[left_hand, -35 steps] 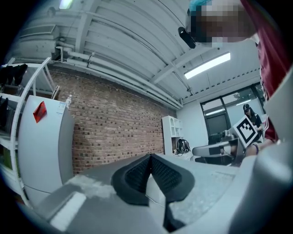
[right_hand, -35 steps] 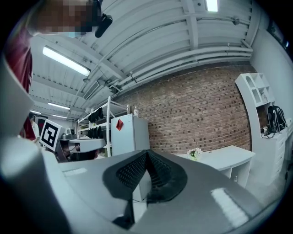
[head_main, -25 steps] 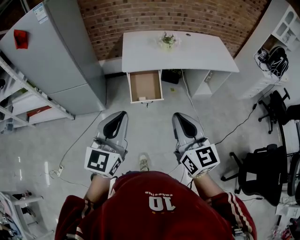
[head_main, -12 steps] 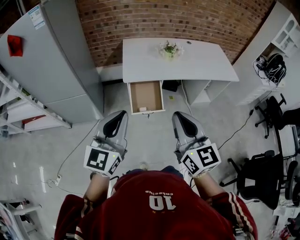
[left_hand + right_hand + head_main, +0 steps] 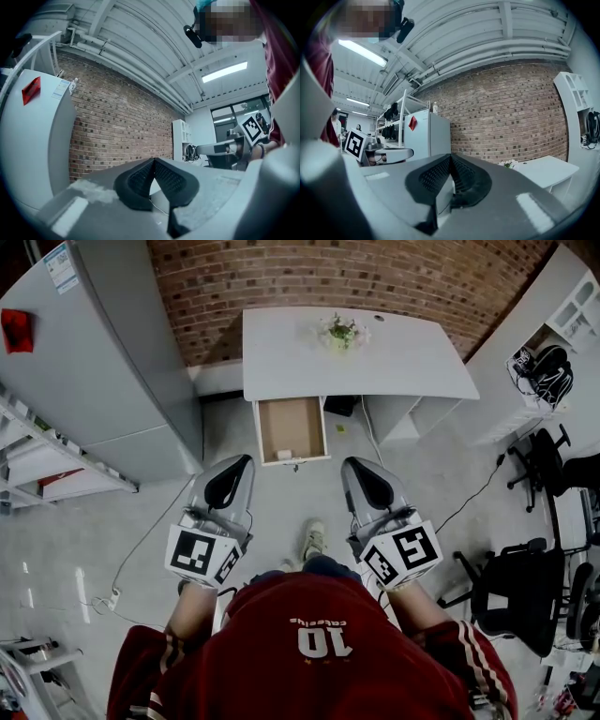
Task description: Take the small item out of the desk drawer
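The white desk (image 5: 412, 362) stands against the brick wall, and its drawer (image 5: 291, 424) is pulled out toward me. A small white item (image 5: 285, 455) lies at the drawer's front edge. My left gripper (image 5: 234, 474) and right gripper (image 5: 360, 476) are held side by side over the floor, well short of the drawer. In the left gripper view the left gripper (image 5: 153, 162) is shut with nothing between its black pads. In the right gripper view the right gripper (image 5: 450, 158) is also shut and empty. Both point up and forward at the wall.
A tall grey cabinet (image 5: 103, 343) stands left of the desk, with metal shelving (image 5: 37, 451) beside it. A small plant (image 5: 342, 331) sits on the desk. Black office chairs (image 5: 525, 587) and white shelves (image 5: 562, 324) are at the right. Cables (image 5: 141, 540) run over the floor.
The view has shifted slightly toward the desk and a shoe now shows ahead between the grippers. Both grippers keep their pose and stay shut.
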`<state>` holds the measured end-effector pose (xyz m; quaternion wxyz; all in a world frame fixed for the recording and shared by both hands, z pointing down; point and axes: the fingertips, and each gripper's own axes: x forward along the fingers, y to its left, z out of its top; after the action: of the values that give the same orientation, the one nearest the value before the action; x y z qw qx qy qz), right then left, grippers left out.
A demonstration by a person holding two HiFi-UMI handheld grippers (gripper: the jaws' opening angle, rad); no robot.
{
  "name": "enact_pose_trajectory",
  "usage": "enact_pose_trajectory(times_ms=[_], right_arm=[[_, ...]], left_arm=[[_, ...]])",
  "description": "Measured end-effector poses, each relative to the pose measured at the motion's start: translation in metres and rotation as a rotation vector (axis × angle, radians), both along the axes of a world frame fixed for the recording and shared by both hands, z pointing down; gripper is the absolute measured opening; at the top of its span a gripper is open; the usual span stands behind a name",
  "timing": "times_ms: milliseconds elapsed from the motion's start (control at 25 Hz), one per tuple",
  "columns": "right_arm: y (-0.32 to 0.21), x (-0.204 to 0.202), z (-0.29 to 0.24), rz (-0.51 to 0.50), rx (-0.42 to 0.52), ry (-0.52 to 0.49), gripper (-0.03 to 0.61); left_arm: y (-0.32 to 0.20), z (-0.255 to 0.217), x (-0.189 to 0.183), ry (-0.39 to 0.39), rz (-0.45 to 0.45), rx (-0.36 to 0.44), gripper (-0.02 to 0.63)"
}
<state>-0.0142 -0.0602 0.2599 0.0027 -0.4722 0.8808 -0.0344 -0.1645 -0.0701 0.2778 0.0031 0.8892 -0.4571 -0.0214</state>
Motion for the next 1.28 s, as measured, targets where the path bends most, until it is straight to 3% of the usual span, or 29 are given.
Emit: enact_pose_trajectory(times_ms=[640,1160,1280], right_arm=[[-0.091,0.002,0.01,-0.098,-0.001,-0.018,0.002],[-0.186,0.052,0.011,-0.197,-0.015,-0.022,0.002],[-0.197,0.061,0.007,-0.201,-0.009,-0.026,0.002]], left_arm=[[-0.068,0.014,0.011,-0.006,-0.102,-0.025,0.003],[-0.148,0.016,0.069,-0.052,-0.208,-0.03,0.005],[-0.157,0.013,0.078,-0.061,-0.202,-0.026,0.066]])
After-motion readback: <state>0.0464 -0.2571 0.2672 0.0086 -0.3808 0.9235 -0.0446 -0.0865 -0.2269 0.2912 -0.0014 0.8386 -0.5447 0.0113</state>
